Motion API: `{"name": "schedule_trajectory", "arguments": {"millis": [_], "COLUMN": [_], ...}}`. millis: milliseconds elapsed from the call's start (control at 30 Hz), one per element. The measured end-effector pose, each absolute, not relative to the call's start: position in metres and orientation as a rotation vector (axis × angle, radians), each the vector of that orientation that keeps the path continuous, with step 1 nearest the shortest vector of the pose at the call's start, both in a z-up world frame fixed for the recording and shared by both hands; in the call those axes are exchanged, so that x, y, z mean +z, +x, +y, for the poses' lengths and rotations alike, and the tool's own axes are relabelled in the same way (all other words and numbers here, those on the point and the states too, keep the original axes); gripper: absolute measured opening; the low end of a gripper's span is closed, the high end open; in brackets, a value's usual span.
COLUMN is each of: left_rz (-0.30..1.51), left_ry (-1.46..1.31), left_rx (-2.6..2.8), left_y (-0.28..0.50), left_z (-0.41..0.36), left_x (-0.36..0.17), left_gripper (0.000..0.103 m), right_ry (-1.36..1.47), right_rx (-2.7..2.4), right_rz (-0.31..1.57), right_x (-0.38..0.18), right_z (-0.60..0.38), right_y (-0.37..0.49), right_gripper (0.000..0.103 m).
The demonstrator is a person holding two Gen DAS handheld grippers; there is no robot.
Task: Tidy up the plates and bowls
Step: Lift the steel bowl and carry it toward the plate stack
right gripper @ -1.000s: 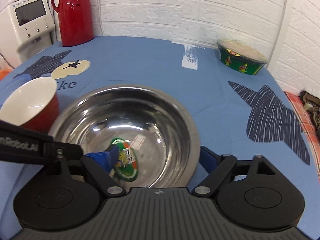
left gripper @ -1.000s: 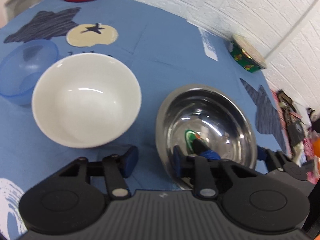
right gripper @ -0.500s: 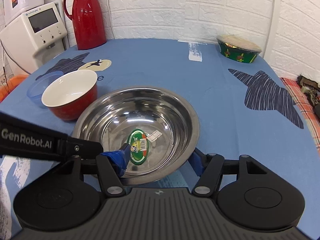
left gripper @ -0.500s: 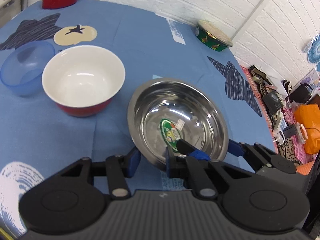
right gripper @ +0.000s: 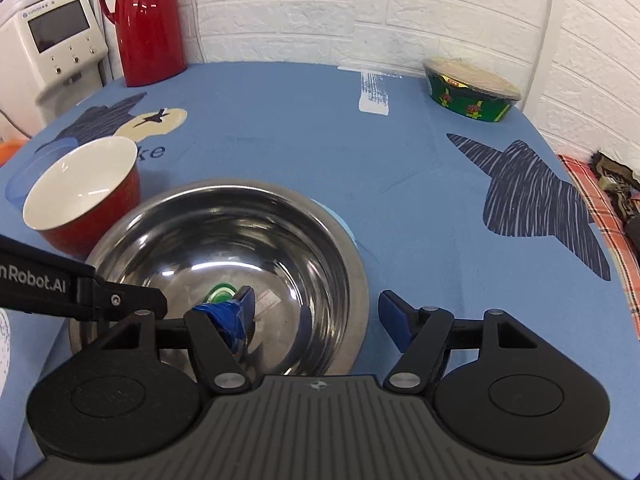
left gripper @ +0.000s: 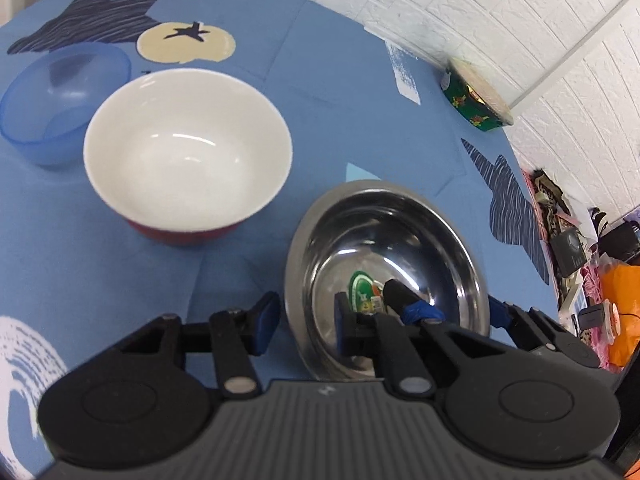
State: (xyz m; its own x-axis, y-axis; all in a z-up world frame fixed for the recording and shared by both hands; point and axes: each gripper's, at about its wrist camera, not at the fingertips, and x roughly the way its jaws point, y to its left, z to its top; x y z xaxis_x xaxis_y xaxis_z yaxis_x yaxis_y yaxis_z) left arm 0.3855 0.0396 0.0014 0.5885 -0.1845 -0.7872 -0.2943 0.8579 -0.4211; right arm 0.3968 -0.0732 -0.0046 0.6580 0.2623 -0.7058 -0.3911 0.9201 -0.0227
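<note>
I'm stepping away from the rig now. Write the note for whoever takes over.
Left gripper: open, fingers astride the near-left rim of the steel bowl, not clamped.
Right gripper: open, astride the bowl's near-right rim, one finger inside and one outside.
The steel bowl sits over a pale blue disc. The red bowl with white inside stands to its left, and the clear blue bowl further left.
Done: nothing is stacked.
Left: grip the steel bowl and nest the bowls, probably by size.

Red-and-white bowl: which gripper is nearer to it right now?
Left. The left gripper straddles the steel bowl's rim on the side facing the red-and-white bowl; the right gripper straddles the far rim.
</note>
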Motion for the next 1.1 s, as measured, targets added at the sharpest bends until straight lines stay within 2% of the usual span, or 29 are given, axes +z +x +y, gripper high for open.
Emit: {"name": "schedule_trajectory", "arguments": {"millis": [133,200,467,733,1100], "left_rz": [0.968,0.969,0.951,0.923,0.924], "left_ry": [-0.507,-0.489,-0.409,-0.336,-0.274], "left_rx": [0.045,0.031,-0.047,-0.097,-0.13], "left_y": [0.386,0.382,0.329,0.236,0.158], "left_z": [0.034,0.034,0.025,0.017,0.006], "left_x": [0.002,0.003,0.024,0.043,0.018], "left_gripper": [0.005,0.003,0.003,0.003,0.004], "right_ry": [-0.159,-0.13,-0.12,-0.15,-0.09], "right_rx": [0.444,0.471,0.462,0.447,0.393], "right_rz": [0.747,0.753,0.699,0.624,0.66], "right_x": [-0.007,-0.005,0.018,0.034,0.007], "right_z": [-0.07,-0.072,-0.08,-0.077,-0.082], "right_y": [0.388,0.38,0.318,0.222,0.145], "right_gripper": [0.048,0.038,0.039,0.042,0.043]}}
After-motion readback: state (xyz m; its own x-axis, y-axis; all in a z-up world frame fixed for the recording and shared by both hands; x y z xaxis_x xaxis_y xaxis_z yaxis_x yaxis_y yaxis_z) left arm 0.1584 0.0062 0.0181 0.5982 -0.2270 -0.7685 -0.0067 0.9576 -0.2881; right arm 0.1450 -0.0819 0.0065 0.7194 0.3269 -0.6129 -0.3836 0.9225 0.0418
